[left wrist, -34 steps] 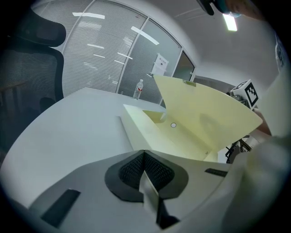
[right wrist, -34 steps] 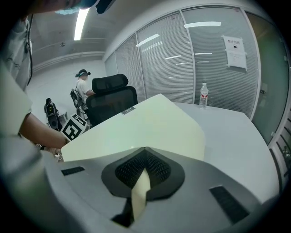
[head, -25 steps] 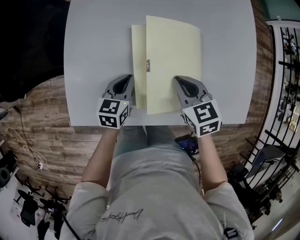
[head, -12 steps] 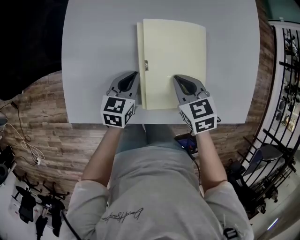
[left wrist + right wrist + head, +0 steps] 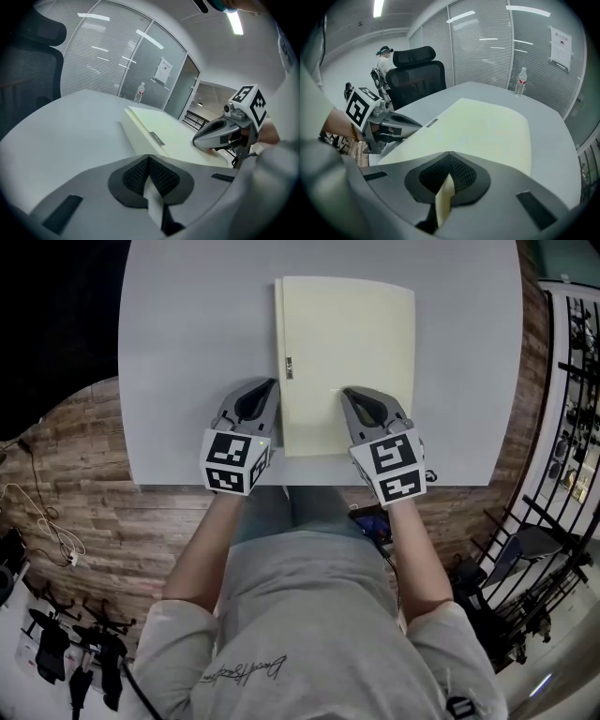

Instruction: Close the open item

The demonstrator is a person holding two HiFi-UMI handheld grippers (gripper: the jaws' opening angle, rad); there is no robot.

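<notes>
A pale yellow folder [image 5: 347,352] lies flat and closed on the grey table [image 5: 187,334], with a small label [image 5: 289,367] on its left spine. My right gripper [image 5: 345,390] is shut and its tip rests on the cover near the front edge. My left gripper [image 5: 271,383] is shut too, on the table just beside the spine. The left gripper view has the folder [image 5: 173,136] ahead of its shut tips [image 5: 149,157] and the right gripper [image 5: 211,138] lying on it. In the right gripper view the cover [image 5: 487,126] spreads beyond its tips [image 5: 449,154], with the left gripper [image 5: 408,124] alongside.
A water bottle [image 5: 520,80] stands at the table's far end. A black office chair [image 5: 417,75] sits at the table's left side, with a person [image 5: 384,54] behind it. The table's front edge [image 5: 309,487] is right behind both grippers. Glass walls with blinds enclose the room.
The cover, raised a second ago, has come down flat on the folder under my right gripper. My left gripper has shifted slightly toward the spine.
</notes>
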